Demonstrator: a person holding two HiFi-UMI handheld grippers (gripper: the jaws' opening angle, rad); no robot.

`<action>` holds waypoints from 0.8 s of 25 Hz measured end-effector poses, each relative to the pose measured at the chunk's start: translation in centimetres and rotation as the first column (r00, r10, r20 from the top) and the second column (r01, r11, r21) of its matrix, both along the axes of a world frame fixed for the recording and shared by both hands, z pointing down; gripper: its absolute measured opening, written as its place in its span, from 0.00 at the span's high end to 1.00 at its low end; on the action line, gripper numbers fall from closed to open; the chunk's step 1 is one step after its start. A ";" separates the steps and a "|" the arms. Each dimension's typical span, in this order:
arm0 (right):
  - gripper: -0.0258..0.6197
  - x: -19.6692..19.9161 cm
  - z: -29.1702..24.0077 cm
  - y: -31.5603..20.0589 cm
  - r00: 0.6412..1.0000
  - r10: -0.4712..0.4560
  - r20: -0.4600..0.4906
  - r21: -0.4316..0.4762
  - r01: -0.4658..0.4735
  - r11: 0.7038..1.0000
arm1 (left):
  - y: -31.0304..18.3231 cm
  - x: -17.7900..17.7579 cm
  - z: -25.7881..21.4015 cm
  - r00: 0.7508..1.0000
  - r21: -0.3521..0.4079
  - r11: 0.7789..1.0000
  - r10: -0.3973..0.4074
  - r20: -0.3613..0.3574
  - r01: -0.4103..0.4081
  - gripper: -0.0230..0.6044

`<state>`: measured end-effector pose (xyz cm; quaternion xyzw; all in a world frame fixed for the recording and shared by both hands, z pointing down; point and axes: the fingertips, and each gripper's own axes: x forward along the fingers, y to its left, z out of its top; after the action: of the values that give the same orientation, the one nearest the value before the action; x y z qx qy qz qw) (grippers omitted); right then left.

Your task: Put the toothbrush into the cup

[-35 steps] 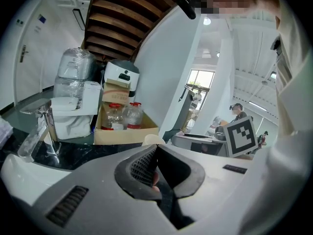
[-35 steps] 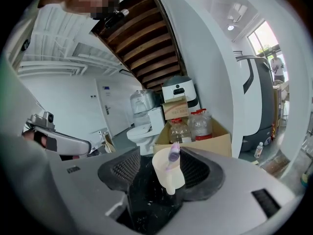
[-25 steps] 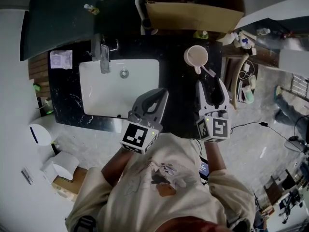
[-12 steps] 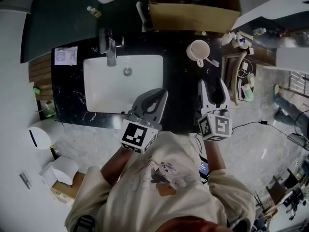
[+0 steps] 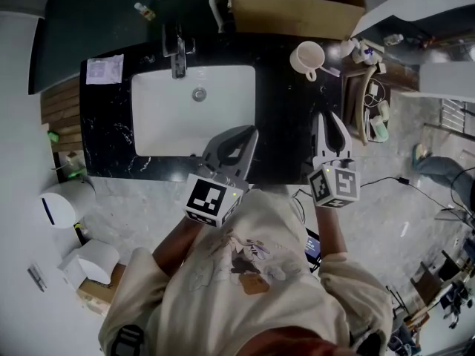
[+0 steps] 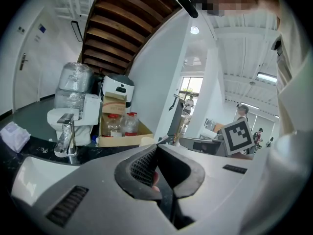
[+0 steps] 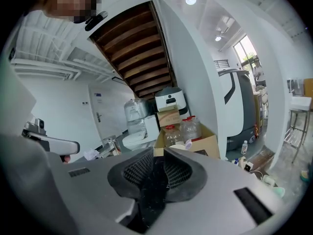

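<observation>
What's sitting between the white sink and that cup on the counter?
Nothing. In the head view, only a bare strip of black counter separates the sink from the cup.

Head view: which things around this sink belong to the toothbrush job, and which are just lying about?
For the job: cup; toothbrush, the thin white stick at the cup's edge.
Just lying about: sink; tap; folded cloth; cardboard box; small bottle.
</observation>
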<state>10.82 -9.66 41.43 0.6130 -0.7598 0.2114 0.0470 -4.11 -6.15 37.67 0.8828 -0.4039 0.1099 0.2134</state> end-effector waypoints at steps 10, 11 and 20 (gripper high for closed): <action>0.90 -2.9 -1.0 4.8 0.998 0.005 0.061 -0.021 -0.004 1.000 | 4.5 -1.8 -1.8 0.998 0.034 0.998 0.051 -0.028 -0.050 0.94; 0.90 -3.3 -1.1 5.3 0.998 -0.002 0.058 -0.019 0.003 1.000 | 5.0 -1.9 -1.9 0.998 0.037 0.998 0.059 -0.030 -0.058 0.94; 0.91 -8.3 -3.5 9.0 0.980 -0.081 0.181 -0.001 0.083 0.997 | 9.1 -3.4 -2.2 0.988 0.056 0.988 0.148 -0.045 -0.146 0.94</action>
<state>2.55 -0.70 37.96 0.5591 -0.7847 0.2674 -0.0107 -7.52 2.98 35.49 0.9179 -0.3350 0.0928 0.1913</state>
